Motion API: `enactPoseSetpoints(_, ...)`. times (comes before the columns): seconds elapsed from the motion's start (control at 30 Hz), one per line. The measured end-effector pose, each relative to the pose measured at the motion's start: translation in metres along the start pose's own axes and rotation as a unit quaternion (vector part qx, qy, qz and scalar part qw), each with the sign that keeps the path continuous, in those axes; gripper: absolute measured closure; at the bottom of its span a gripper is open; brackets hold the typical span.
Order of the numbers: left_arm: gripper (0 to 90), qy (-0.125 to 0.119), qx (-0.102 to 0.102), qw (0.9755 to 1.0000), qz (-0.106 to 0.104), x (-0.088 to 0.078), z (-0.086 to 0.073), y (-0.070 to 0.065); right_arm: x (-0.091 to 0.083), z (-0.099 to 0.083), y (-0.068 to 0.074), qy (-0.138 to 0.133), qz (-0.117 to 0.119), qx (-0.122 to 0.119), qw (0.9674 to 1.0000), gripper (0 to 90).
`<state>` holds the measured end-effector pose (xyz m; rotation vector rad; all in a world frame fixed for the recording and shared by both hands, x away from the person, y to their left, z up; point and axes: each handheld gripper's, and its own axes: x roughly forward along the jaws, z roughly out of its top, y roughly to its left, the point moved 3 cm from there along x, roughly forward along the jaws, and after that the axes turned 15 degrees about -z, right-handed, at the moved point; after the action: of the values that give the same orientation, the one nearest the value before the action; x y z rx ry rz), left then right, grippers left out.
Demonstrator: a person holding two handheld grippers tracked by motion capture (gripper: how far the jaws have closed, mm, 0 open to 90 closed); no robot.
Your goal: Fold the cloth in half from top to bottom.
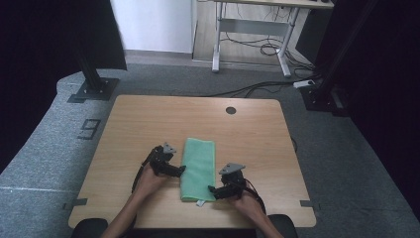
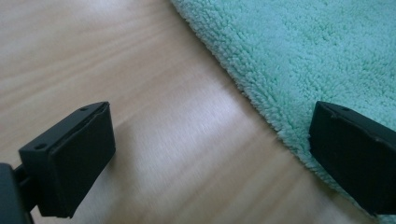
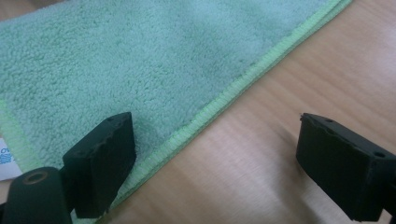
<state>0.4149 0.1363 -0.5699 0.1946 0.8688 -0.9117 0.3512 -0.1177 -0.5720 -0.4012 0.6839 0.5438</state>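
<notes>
A folded mint-green towel [image 1: 199,167] lies lengthwise on the wooden table [image 1: 148,119], near its front edge. My left gripper [image 1: 181,170] sits at the towel's left edge, its jaws wide apart. In the left gripper view the fluffy folded edge of the towel [image 2: 299,60] runs between the two jaws, one jaw over bare wood, the other over cloth. My right gripper [image 1: 212,190] is at the towel's near right corner, open too. In the right gripper view the stitched hem of the towel [image 3: 233,93] passes between the jaws, and a white label [image 3: 5,161] shows at the corner.
A round cable hole [image 1: 231,110] sits near the table's far edge. Beyond the table, on the grey carpet, are black stand feet [image 1: 94,89], a white desk frame [image 1: 247,44] and loose cables [image 1: 257,88].
</notes>
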Motion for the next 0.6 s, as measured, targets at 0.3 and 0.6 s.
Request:
enactPoseSetpoints(0.3,1.0,-0.002,-0.001,1.0000,-0.003,-0.008,-0.012,-0.010,-0.009,-0.004,0.015,0.002,0.018,-0.016,0.9997,12.4)
enactPoseSetpoints(0.6,0.9,-0.010,-0.003,0.9999,-0.002,-0.008,-0.014,-0.010,-0.009,0.000,0.010,0.010,0.031,-0.020,0.9993,12.3)
